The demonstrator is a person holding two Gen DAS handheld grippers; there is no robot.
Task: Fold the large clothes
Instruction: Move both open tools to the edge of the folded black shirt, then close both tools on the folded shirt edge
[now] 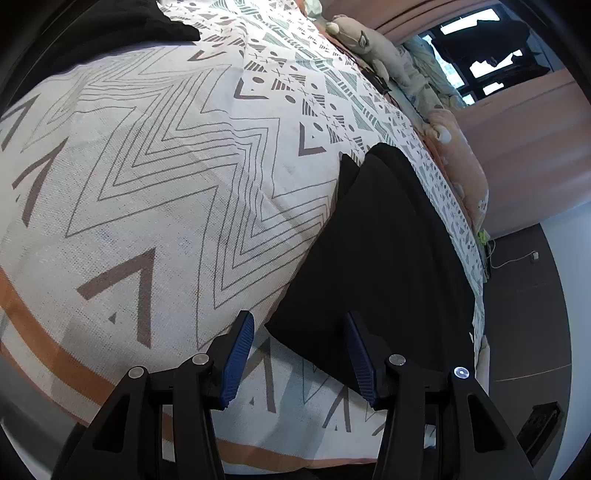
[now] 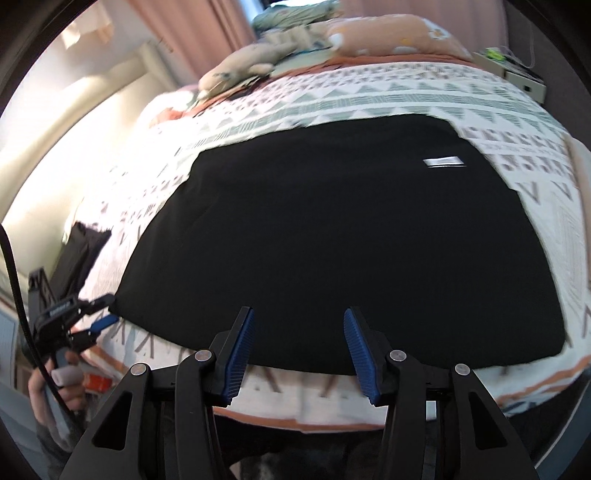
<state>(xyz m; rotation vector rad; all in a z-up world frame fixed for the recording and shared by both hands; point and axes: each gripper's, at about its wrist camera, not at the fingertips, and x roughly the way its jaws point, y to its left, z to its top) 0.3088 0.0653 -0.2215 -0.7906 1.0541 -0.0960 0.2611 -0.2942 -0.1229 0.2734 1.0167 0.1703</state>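
A black garment (image 2: 332, 229) lies folded flat in a rough rectangle on the patterned bedspread (image 2: 369, 99), a small white label (image 2: 443, 161) near its far right corner. In the left wrist view it (image 1: 384, 266) lies to the right. My left gripper (image 1: 299, 321) is open and empty, over the garment's near left corner. It also shows at the left of the right wrist view (image 2: 105, 314). My right gripper (image 2: 298, 317) is open and empty, over the garment's near edge.
A second dark cloth (image 1: 162, 20) lies at the far end of the bed. Plush toys (image 1: 365, 44) and a peach pillow (image 1: 461, 162) line the bed's far side. Pink curtains (image 1: 524, 147), a dark floor (image 1: 524, 314) and a cable lie beyond.
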